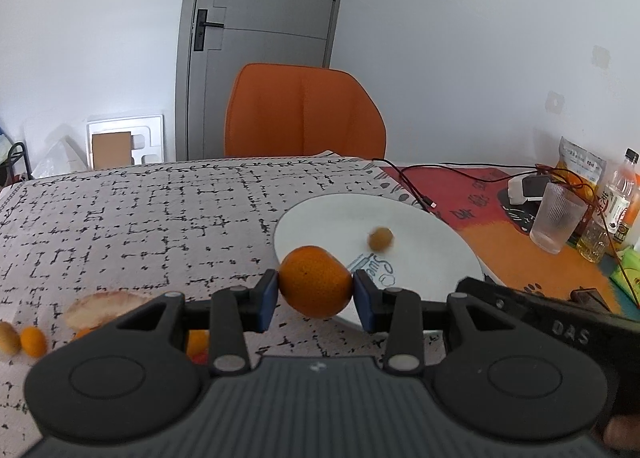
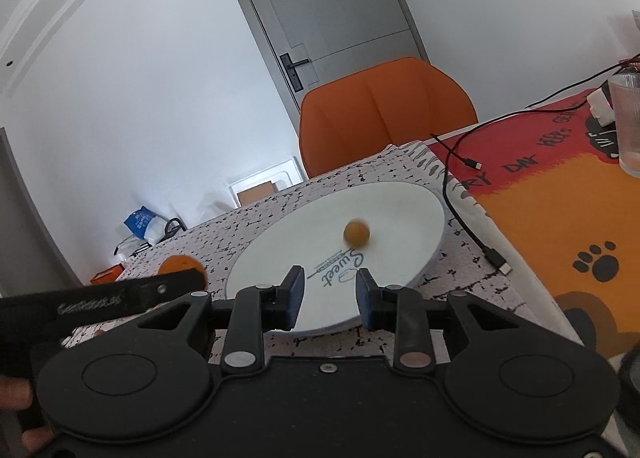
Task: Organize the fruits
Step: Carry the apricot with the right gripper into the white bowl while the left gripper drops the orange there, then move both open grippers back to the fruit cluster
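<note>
Above plate (image 1: 420, 218) edge, left tongs (image 1: 315, 294) level, clamping orange (image 1: 315, 281)

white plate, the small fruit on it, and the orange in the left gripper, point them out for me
white plate (image 2: 400, 202), right wrist view, bare surface near its far rim
small round fruit (image 2: 356, 233), right wrist view, its middle, blurred
orange (image 1: 315, 281), left wrist view, its middle, between the left gripper's pads

Left tongs (image 1: 315, 295) clamped; right tongs (image 2: 329, 295) parted, seemingly empty.

Both tools, left tool (image 1: 315, 294) and right tool (image 2: 329, 294), look black, blue-padded, silver-riveted.
</note>
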Tool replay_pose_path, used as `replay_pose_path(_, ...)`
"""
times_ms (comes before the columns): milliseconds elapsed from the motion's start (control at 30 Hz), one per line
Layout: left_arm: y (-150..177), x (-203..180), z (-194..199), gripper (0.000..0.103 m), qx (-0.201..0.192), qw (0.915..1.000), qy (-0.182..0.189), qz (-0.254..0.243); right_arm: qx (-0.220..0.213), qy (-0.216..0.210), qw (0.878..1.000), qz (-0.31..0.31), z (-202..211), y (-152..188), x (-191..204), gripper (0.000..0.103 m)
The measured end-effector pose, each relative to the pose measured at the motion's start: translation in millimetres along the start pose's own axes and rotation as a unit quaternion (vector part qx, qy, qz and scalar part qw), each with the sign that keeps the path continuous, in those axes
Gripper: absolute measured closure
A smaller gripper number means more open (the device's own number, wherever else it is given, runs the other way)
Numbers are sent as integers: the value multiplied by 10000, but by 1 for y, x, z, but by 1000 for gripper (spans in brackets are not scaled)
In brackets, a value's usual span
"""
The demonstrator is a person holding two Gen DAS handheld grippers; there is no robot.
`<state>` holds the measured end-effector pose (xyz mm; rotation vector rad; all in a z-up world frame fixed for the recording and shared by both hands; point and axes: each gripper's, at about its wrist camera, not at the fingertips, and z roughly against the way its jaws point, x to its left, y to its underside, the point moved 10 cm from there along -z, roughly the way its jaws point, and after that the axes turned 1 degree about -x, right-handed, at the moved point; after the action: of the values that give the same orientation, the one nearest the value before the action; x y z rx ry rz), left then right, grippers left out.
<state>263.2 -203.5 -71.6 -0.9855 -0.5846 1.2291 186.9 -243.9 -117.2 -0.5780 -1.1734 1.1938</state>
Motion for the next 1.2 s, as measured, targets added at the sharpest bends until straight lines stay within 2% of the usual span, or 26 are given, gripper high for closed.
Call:
replay_pose_path(333, -9, -23, -9, 63, -47, 9998, 109, -181, -27, 42, 9998, -178, 9, 0, -13, 72)
replay_pose_path(433, -14, -26, -7, 59, -122, 9996, 31, -236, -49, 59, 9998, -198, 13, 0, -15, 70)
replay_pose_path(567, -10, -22, -4, 46, -66, 9999, -13, -101, -23, 76, 9997, -213, 17, 3, -16, 68)
replay_pose_path(667, -6, -15, 2, 38, -57, 9998, -172, -114, -28, 105, 9996, -243, 19, 4, -17, 61)
replay_pose_path(767, -6, -7, 11, 27, -106, 9994, -301, -101, -87, 136, 9996, -239, 22, 2, -15, 48)
replay_pose_path(833, -6, 0, 19, 22, -177, 9989, -412, -106, -141, 144, 9995, -255, 25, 1, -13, 31)
replay_pose_path(900, -6, 8, 27, 17, -234, 9982, -539, -110, -204, 159, 9994, -250, 27, -1, -10, 22)
replay_pose_path(1200, 2, 54, 68, 15, -304, 9951, -937, 118, -225, -1, 9995, -222, 35, -3, 12, 3)
